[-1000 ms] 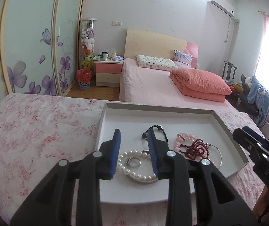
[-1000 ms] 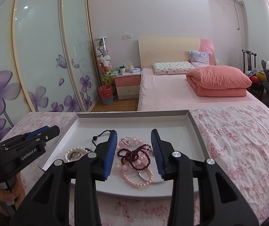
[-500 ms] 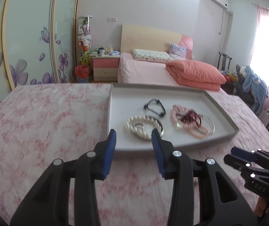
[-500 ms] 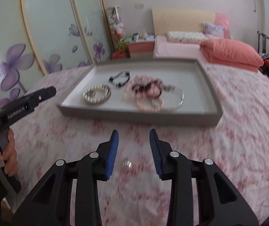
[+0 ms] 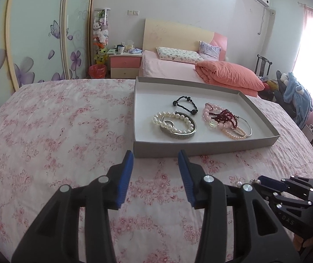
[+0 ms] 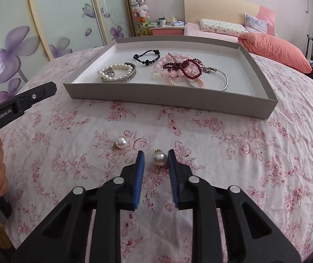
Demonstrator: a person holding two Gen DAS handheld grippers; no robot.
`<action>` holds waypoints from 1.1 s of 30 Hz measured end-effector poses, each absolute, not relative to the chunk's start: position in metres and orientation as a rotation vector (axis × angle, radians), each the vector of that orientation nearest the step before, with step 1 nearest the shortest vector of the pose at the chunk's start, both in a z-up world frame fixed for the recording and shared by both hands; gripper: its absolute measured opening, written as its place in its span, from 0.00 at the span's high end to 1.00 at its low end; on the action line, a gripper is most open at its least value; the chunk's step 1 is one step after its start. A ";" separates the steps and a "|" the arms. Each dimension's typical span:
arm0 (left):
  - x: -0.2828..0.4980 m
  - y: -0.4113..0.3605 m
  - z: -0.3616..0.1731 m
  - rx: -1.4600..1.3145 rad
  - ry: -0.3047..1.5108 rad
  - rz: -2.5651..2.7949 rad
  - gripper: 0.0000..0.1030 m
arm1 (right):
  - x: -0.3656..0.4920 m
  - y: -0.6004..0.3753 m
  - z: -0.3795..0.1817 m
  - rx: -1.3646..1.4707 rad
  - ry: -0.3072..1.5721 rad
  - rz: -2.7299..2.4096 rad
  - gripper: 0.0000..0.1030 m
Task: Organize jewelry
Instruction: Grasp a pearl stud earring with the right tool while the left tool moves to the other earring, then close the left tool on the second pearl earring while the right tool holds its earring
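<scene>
A grey tray (image 6: 178, 104) (image 5: 200, 148) on the floral cloth holds a pearl bracelet with a silver bangle (image 6: 117, 73) (image 5: 175, 125), a black bead bracelet (image 6: 146, 58) (image 5: 185, 105) and a pile of pink and dark red beads (image 6: 181, 68) (image 5: 222, 118). Two pearl earrings lie on the cloth in front of it. My right gripper (image 6: 155, 154) is open with its fingertips on either side of one pearl earring (image 6: 160, 158). The other earring (image 6: 120, 143) lies to its left. My left gripper (image 5: 155, 156) is open and empty before the tray's front wall.
The floral cloth (image 5: 47, 131) covers the table. A bed with an orange quilt (image 5: 228, 74) stands behind, with a pink nightstand (image 5: 124, 65) and sliding wardrobe doors at the left. The left gripper's finger (image 6: 25, 100) shows at the left of the right wrist view.
Both grippers pulled back from over the tray. The right gripper came down to the cloth and now brackets a pearl earring, its jaws narrower. The left gripper sits before the tray.
</scene>
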State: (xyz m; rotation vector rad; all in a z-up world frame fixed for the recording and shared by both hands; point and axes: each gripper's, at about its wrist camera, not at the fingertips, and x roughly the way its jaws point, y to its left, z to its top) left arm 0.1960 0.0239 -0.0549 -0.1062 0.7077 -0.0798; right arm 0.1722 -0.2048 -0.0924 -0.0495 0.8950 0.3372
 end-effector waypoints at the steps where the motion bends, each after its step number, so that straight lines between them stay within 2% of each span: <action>1: 0.196 0.023 -0.055 -0.106 0.708 -0.082 0.59 | 0.172 -0.205 -0.092 -0.060 0.894 0.329 0.86; 15: 0.189 -0.047 -0.065 -0.030 0.785 -0.262 0.50 | 0.192 -0.261 -0.093 0.017 0.891 0.087 0.86; 25: 0.198 -0.098 -0.090 0.083 0.872 -0.296 0.51 | 0.192 -0.263 -0.094 0.045 0.892 0.101 0.86; 30: 0.208 -0.106 -0.096 0.082 0.895 -0.254 0.63 | 0.191 -0.266 -0.094 0.059 0.893 0.108 0.86; 32: 0.211 -0.106 -0.096 0.085 0.896 -0.229 0.75 | 0.191 -0.267 -0.094 0.062 0.893 0.110 0.86; 33: 0.213 -0.105 -0.096 0.092 0.896 -0.218 0.84 | 0.191 -0.267 -0.094 0.063 0.893 0.111 0.86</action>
